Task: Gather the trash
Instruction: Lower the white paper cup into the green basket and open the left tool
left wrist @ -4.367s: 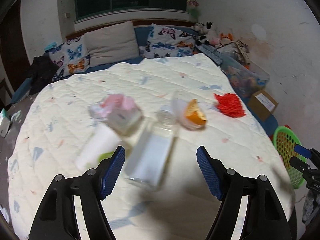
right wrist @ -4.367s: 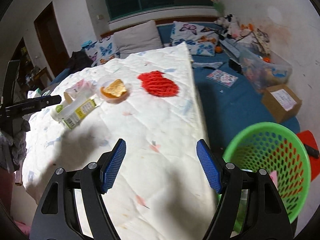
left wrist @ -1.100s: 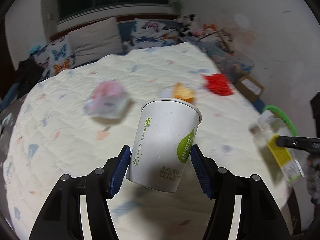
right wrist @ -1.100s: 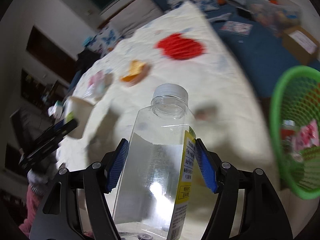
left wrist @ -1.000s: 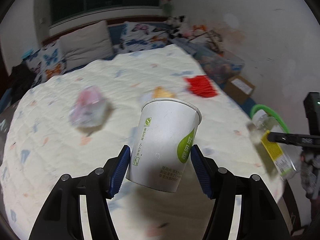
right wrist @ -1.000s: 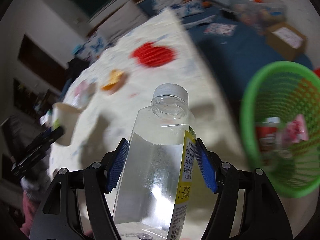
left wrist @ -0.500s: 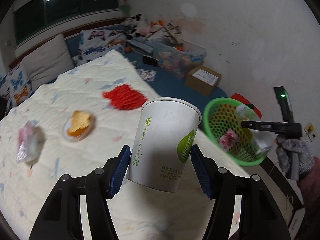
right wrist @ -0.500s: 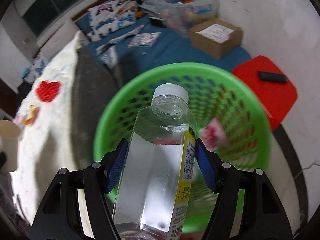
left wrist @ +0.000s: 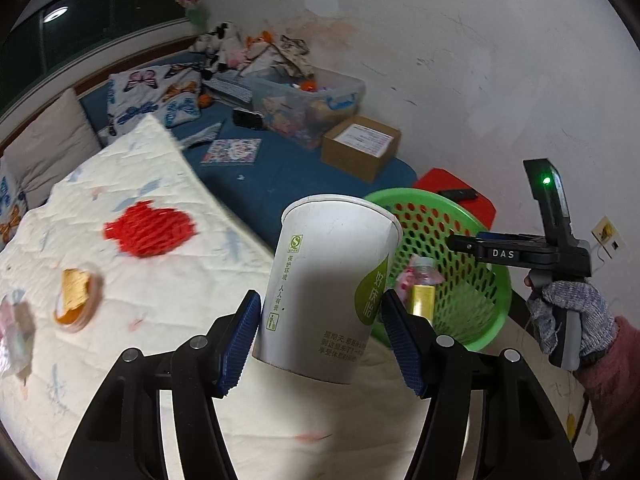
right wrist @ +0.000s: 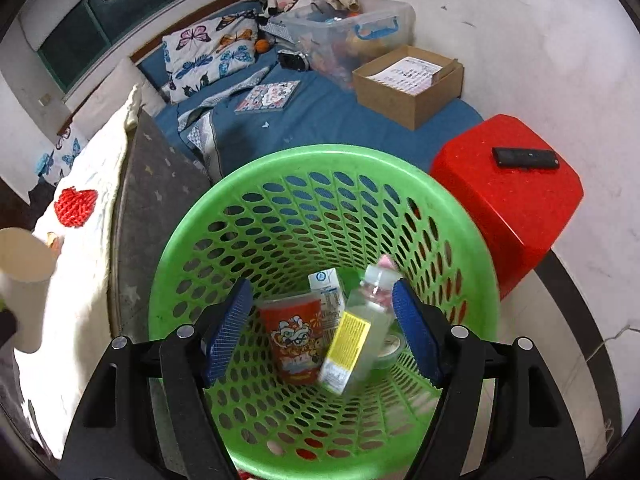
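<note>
My left gripper [left wrist: 320,308] is shut on a white paper cup [left wrist: 332,288] with green print, held upright above the bed's corner. The green mesh basket [left wrist: 424,196] stands on the floor just behind and right of it. My right gripper [right wrist: 322,292] hangs over the basket [right wrist: 320,156] with its jaws opening. The clear bottle [right wrist: 360,332] with a yellow label is loose between them, tilted and blurred inside the basket, with neither pad touching it. In the left wrist view the bottle [left wrist: 422,284] shows through the mesh, under the right gripper [left wrist: 464,244] in a gloved hand.
The basket also holds a red printed cup [right wrist: 296,340] and a small carton [right wrist: 326,286]. On the quilt [left wrist: 160,300] lie a red net [left wrist: 150,226], an orange dish [left wrist: 76,294] and a pink wrapper [left wrist: 14,328]. A red stool [right wrist: 508,200] with a remote and a cardboard box [right wrist: 408,84] stand beyond.
The right gripper carried the bottle over the basket, its jaws widened and the bottle dropped out. The left gripper swung right with the cup, toward the basket.
</note>
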Motion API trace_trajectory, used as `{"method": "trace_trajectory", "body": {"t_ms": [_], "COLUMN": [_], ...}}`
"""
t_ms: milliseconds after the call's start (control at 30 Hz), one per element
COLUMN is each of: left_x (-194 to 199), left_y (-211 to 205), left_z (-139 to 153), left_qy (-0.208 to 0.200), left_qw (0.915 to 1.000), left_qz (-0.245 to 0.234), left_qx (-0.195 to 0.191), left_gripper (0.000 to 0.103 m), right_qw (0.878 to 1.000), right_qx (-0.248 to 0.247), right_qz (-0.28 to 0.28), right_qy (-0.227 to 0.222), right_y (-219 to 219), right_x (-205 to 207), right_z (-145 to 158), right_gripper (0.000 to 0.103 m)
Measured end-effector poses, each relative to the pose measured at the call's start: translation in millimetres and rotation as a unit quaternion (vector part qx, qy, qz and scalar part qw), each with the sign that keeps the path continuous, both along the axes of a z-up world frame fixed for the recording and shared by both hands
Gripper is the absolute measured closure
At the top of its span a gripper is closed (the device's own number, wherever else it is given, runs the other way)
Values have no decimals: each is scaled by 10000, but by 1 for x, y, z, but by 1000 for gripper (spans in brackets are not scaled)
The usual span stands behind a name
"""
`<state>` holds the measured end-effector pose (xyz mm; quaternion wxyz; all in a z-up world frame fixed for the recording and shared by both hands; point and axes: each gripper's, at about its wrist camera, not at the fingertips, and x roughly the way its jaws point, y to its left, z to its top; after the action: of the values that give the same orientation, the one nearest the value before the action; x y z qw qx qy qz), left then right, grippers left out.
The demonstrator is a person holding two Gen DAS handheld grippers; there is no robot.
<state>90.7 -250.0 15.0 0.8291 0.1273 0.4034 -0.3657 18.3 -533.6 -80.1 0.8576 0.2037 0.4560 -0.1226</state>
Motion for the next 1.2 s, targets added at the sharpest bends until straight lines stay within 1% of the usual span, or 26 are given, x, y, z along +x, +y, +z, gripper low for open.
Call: {"method": "trace_trajectory", "body": {"t_ms": [300, 400, 633, 700, 733, 800, 867, 933, 1067, 1200], "left_x": [-11, -14, -18, -17, -16, -15, -14, -14, -14, -13], "left_y": [-57, -75, -99, -104, -105, -106, -105, -100, -79, -50], "left_z": [-18, -23, -31, -34, -34, -36, -36, -35, -28, -21], "left_qy": [192, 230, 363, 440, 454, 509, 517, 527, 483, 335], "left_qw": [9990, 9984, 9974, 9971, 9972, 9969, 9969, 9971, 9981, 9993], "left_qz": [-398, -501, -618, -622, -599, -603, -587, -547, -367, -102], "left_qx": [86, 104, 67, 50, 52, -20, -9, -36, -120, -130], "left_gripper": [43, 43, 42, 38, 33, 31, 29, 29, 29, 29], "right_qw": [9997, 9993, 9990, 9990, 9990, 9989, 9989, 9989, 9988, 9981], "right_qx": [-154, -213, -165, -116, -95, -66, -47, -34, -30, -57], "right_qz": [27, 27, -51, -92, -108, -137, -138, -116, 28, 296], "right_qy": [-213, -310, -422, -430, -432, -436, -445, -453, -488, -543], "right_y": [-1, 1, -4, -7, -8, -9, -9, -6, 4, 23], "right_x": [-34, -45, -64, -67, -68, -70, -72, -72, -68, -58], "right_z": [18, 25, 28, 27, 27, 27, 27, 28, 32, 39], "right_gripper": [30, 28, 28, 28, 28, 28, 28, 28, 27, 26]}}
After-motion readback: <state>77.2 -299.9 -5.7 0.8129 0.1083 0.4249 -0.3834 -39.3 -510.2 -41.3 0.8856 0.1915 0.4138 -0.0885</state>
